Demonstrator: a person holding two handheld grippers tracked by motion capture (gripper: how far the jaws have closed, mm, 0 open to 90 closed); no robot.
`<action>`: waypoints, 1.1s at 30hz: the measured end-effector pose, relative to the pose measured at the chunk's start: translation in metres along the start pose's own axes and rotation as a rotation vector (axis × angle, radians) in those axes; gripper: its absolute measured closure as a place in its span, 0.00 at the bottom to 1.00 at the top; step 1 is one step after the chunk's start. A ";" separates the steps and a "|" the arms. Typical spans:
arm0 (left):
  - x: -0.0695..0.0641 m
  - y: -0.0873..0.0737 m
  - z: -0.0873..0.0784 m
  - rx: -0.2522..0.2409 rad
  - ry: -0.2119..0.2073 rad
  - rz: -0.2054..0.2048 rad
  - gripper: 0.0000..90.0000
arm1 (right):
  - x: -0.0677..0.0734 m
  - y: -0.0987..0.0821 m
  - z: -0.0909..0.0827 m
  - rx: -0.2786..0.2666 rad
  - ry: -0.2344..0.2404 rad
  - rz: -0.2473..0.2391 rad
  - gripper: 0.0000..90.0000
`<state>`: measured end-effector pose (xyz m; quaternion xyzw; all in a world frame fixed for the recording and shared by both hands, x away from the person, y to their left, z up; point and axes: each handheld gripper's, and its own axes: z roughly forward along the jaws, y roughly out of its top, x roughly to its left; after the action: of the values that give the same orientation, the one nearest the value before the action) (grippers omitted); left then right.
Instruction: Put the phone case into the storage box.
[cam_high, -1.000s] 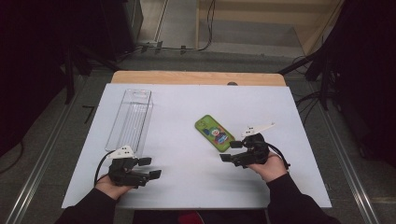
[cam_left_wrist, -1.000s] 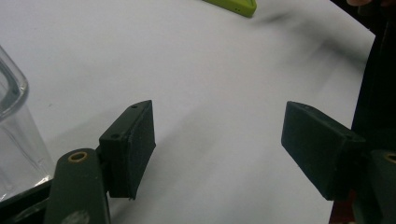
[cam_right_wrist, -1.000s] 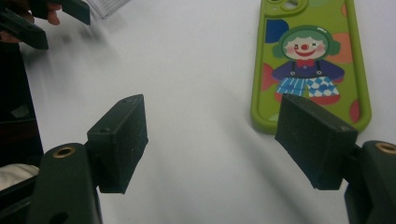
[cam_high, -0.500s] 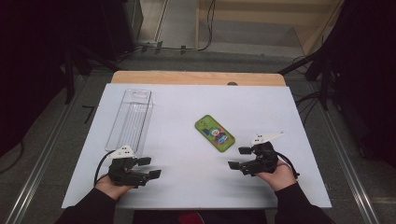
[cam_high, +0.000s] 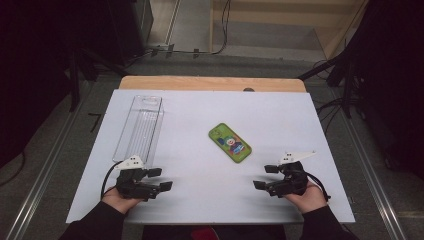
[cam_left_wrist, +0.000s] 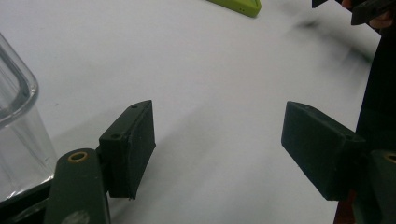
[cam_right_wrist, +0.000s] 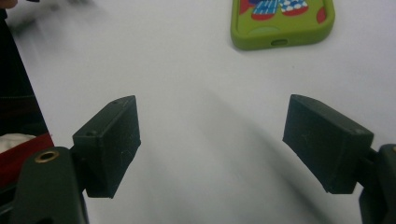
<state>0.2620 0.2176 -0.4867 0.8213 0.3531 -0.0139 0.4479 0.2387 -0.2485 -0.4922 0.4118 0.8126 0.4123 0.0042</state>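
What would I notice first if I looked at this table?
The bright green phone case with a cartoon picture, lying flat mid-table on the white table cover. Next, the clear plastic box at far left, and an open black gripper at each near corner: left gripper, right gripper.

container (cam_high: 140, 127): clear glossy plastic | phone case (cam_high: 230, 143): matt green rubbery | table (cam_high: 200, 82): wood edge

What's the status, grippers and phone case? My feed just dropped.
Left gripper open, empty, near table edge. Right gripper open, empty, short of the green phone case. Case flat mid-table, untouched. Clear plastic box far left, nothing in the way.
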 end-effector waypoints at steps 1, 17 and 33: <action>0.000 0.000 0.000 -0.002 0.000 -0.001 0.29 | -0.001 -0.002 0.000 0.004 -0.006 0.002 0.19; 0.000 0.001 0.002 0.002 -0.003 0.003 0.29 | -0.007 0.000 0.003 -0.016 -0.004 0.022 0.19; 0.000 0.001 0.001 0.002 0.001 0.000 0.29 | -0.019 0.027 0.013 -0.022 -0.067 0.010 0.10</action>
<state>0.2630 0.2165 -0.4870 0.8217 0.3533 -0.0140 0.4470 0.2734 -0.2436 -0.4895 0.4294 0.8053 0.4074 0.0336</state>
